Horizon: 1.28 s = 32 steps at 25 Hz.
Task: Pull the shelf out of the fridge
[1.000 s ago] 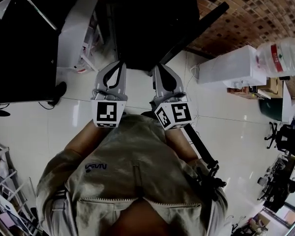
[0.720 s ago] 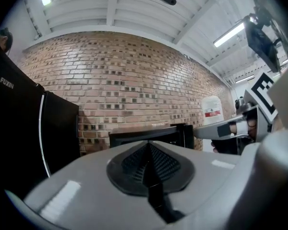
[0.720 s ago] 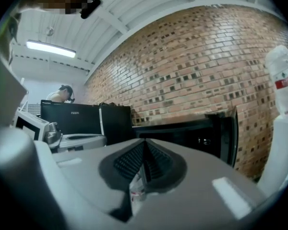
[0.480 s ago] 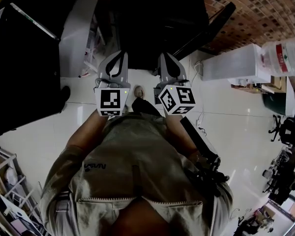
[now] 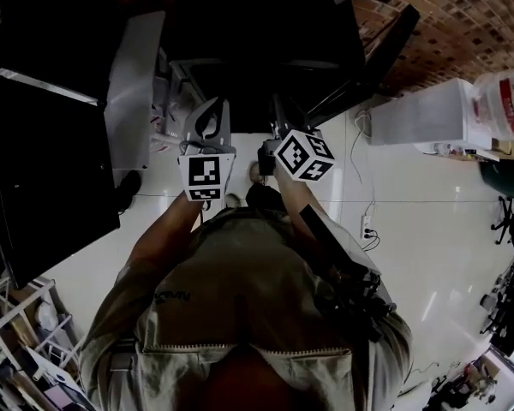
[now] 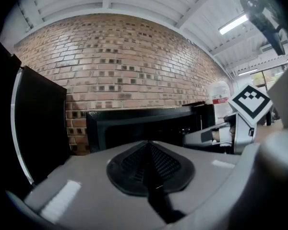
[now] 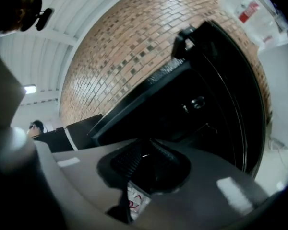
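Note:
The black fridge (image 5: 265, 41) stands open in front of me, its inside too dark to show a shelf. One dark door (image 5: 43, 169) swings out at the left and another (image 5: 373, 50) at the right. My left gripper (image 5: 207, 114) is held at the fridge's front edge with its jaws together and nothing between them. Beside it, my right gripper (image 5: 277, 114) points into the dark opening, also shut and empty. The left gripper view shows its pads (image 6: 148, 150) closed before the fridge opening (image 6: 144, 128). In the right gripper view the fridge (image 7: 192, 104) fills the frame past the closed pads (image 7: 144, 150).
A white cabinet (image 5: 420, 114) with a water bottle (image 5: 505, 101) stands at the right. A white unit (image 5: 137, 75) stands left of the fridge and a wire rack (image 5: 17, 332) at bottom left. A brick wall (image 5: 445, 15) lies behind, and a power strip (image 5: 366, 227) on the floor.
Both grippers have moved forward and up to the fridge's opening, and the person has stepped closer to it. The right gripper has tilted so its cube shows rotated.

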Each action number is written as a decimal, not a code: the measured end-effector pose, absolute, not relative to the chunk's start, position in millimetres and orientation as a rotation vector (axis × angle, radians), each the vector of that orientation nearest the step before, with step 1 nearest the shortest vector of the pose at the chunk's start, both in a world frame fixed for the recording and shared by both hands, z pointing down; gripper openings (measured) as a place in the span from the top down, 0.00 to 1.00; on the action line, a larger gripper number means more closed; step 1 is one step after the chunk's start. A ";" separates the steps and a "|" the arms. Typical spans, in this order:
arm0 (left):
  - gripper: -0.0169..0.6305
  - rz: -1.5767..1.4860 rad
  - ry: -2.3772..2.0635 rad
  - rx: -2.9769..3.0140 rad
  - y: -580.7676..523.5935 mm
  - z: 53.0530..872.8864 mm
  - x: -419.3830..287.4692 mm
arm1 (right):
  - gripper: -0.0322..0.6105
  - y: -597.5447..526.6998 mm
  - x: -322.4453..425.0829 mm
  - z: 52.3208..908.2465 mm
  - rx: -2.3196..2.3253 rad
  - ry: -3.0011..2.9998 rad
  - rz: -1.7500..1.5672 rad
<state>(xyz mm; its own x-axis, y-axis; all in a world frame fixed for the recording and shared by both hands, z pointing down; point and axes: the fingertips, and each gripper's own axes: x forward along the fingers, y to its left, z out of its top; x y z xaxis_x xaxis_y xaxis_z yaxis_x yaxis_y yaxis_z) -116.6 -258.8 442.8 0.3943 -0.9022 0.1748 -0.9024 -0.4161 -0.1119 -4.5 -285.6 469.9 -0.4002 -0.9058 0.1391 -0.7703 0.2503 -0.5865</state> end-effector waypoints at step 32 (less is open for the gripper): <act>0.96 0.624 -1.701 2.423 -321.5 528.8 -109.0 | 0.93 -422.5 39.2 587.4 -1.204 1.397 -1.435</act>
